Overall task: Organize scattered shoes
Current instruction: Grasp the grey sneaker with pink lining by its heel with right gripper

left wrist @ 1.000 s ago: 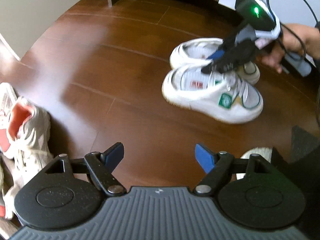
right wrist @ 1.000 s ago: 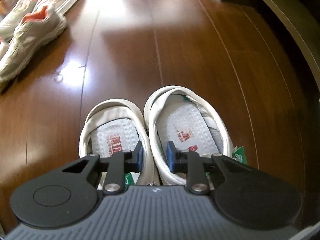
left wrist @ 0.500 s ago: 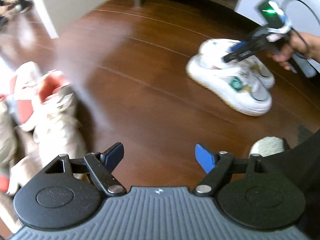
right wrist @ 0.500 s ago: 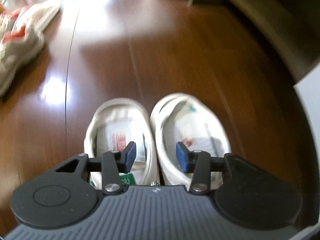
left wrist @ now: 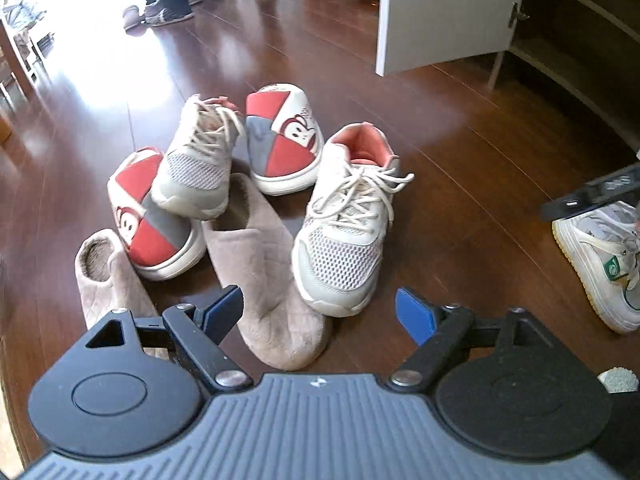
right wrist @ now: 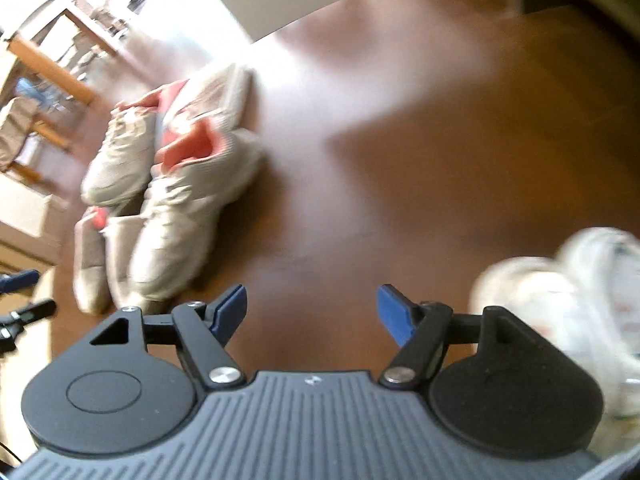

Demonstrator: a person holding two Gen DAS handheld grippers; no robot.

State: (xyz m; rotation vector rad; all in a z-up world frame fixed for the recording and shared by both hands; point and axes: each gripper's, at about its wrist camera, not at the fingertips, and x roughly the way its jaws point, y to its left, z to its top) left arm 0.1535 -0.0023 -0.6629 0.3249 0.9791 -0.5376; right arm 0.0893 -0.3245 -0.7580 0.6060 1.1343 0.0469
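Shoes: heap of six on the wood floor (left wrist: pixel 460 168), ahead of the left gripper (left wrist: pixel 320 312); two grey mesh sneakers with coral lining, two red-and-grey cartoon slippers, two beige plush slippers.
Near sneaker (left wrist: pixel 348 224): upright on its sole, toe toward the camera, toe just beside the long beige slipper (left wrist: pixel 260 276).
Far sneaker (left wrist: pixel 198 164): tilted, propped across one cartoon slipper (left wrist: pixel 154 216) and the beige slipper's opening.
Other cartoon slipper (left wrist: pixel 282 140): behind, close against the near sneaker's heel side.
Second beige slipper (left wrist: pixel 108 276): at the heap's left edge, partly hidden by the left finger.
White pair: green-badged sneaker (left wrist: pixel 596 264) set down well apart at the right; blurred at the right edge (right wrist: pixel 568 304) of the right wrist view.
Left gripper: jaws wide and empty, opened a little further just now; swung from bare floor round to face the heap.
Right gripper (right wrist: pixel 310 312): jaws just opened from nearly shut, now wide, nothing between them; no longer over the white pair, only bare floor between the pads.
Meaning, as judged: white pair released and placed, one pair done; three pairs left, the near sneaker the likely next pick.
Cabinet (left wrist: pixel 560 40): door open, shelves in shadow at upper right.
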